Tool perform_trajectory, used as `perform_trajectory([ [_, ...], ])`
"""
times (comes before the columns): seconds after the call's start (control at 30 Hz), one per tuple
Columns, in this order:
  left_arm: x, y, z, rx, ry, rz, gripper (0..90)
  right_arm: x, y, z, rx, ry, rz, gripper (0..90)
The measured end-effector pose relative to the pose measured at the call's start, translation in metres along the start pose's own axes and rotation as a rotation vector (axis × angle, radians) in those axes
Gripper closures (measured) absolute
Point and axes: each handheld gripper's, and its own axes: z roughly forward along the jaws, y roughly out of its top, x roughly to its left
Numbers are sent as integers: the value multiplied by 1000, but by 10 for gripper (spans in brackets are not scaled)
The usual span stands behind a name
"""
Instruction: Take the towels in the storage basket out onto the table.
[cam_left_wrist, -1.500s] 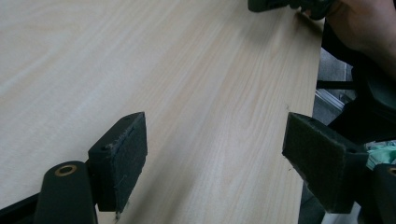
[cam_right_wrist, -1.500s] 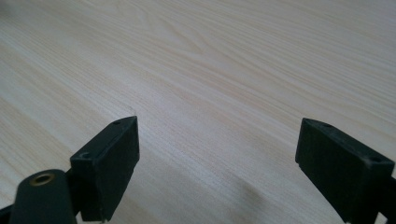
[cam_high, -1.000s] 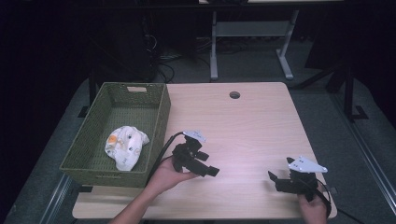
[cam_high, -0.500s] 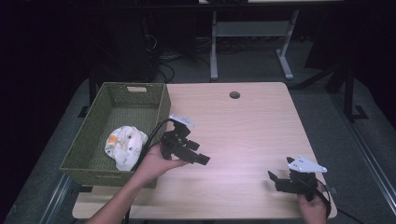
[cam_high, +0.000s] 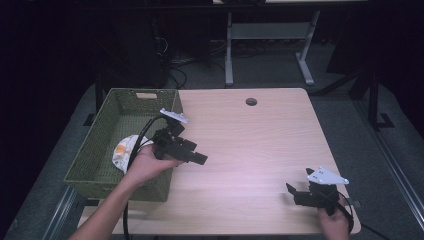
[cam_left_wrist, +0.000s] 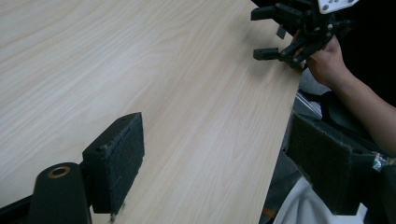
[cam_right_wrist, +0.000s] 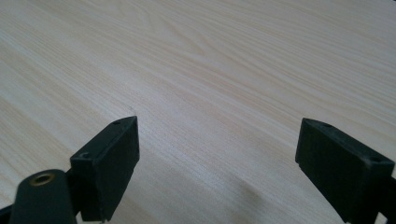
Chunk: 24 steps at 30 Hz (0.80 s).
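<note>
A green woven basket (cam_high: 119, 188) stands at the table's left edge, with a crumpled white bundle (cam_high: 121, 151) marked in orange lying inside. My left gripper (cam_high: 198, 157) hovers over the basket's right rim, jaws pointing right across the table. In the left gripper view the left gripper (cam_left_wrist: 219, 158) is open with only bare wood between its pads. My right gripper (cam_high: 292, 194) rests near the front right corner of the table, jaws pointing left. The right gripper (cam_right_wrist: 224, 158) is open and empty over the wood, and the right gripper (cam_left_wrist: 267, 33) also appears far off in the left gripper view.
The light wooden table (cam_high: 250, 145) has a round cable hole (cam_high: 251, 101) near its far edge. Beyond the table stands a grey metal desk frame (cam_high: 265, 35) on a dark floor. The left gripper's black cable (cam_high: 135, 145) loops over the basket.
The left hand has carried its gripper left and away from the person, from the table's front middle to the basket's right rim. The right gripper has stayed put.
</note>
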Motion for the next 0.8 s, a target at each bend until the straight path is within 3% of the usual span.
perform_trajectory([
  [0.2, 13, -3, -17, -20, 14, -43, 189, 0, 0, 0, 1, 2, -2, 132],
  [0.6, 28, -10, -51, -35, 82, -74, 189, 0, 0, 0, 3, 1, -2, 132],
  [0.8, 38, -17, -65, -56, 87, -108, 188, 1, 0, -1, 1, 0, -5, 132],
])
